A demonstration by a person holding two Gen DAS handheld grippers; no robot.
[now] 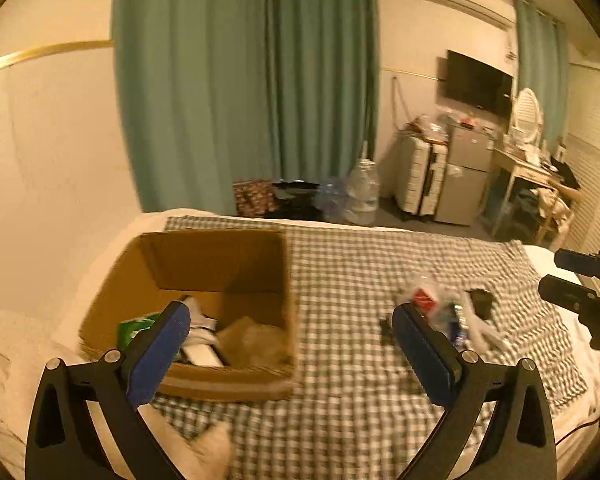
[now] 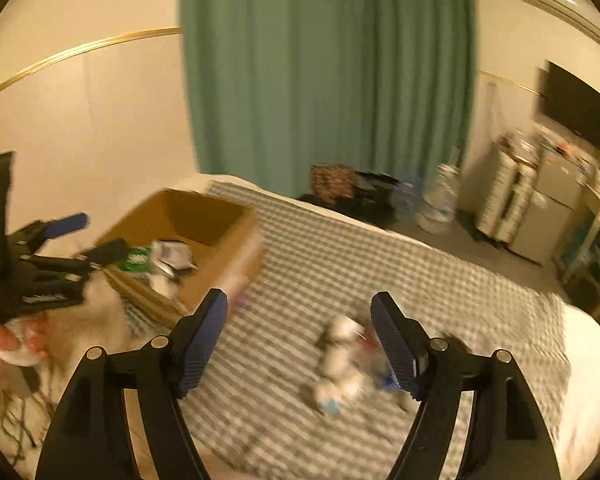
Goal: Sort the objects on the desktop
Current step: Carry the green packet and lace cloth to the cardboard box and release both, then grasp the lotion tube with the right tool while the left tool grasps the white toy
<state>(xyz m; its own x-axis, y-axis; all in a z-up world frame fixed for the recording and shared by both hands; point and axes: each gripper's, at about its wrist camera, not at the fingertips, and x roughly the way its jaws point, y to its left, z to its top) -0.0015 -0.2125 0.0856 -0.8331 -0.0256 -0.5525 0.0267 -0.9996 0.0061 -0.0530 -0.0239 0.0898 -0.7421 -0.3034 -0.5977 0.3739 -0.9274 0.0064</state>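
An open cardboard box point(image 1: 220, 264) sits on a checked cloth point(image 1: 340, 360) over a bed; it holds a green packet point(image 1: 134, 330), white items and a brown piece. My left gripper point(image 1: 290, 320) is open and empty, above the box's near right edge. A small pile of loose objects point(image 1: 448, 312), with clear wrap, a red piece, a black item and white bits, lies on the cloth to the right. In the right wrist view, blurred, my right gripper point(image 2: 300, 320) is open and empty above that pile point(image 2: 348, 364); the box point(image 2: 204, 232) is at its left.
The right gripper shows at the right edge of the left wrist view point(image 1: 580, 292); the left one, with a hand, is at the left of the right wrist view point(image 2: 40, 264). Beyond the bed stand a green curtain point(image 1: 244, 80), water jugs point(image 1: 362, 192), a suitcase point(image 1: 420, 180) and a small fridge point(image 1: 464, 176).
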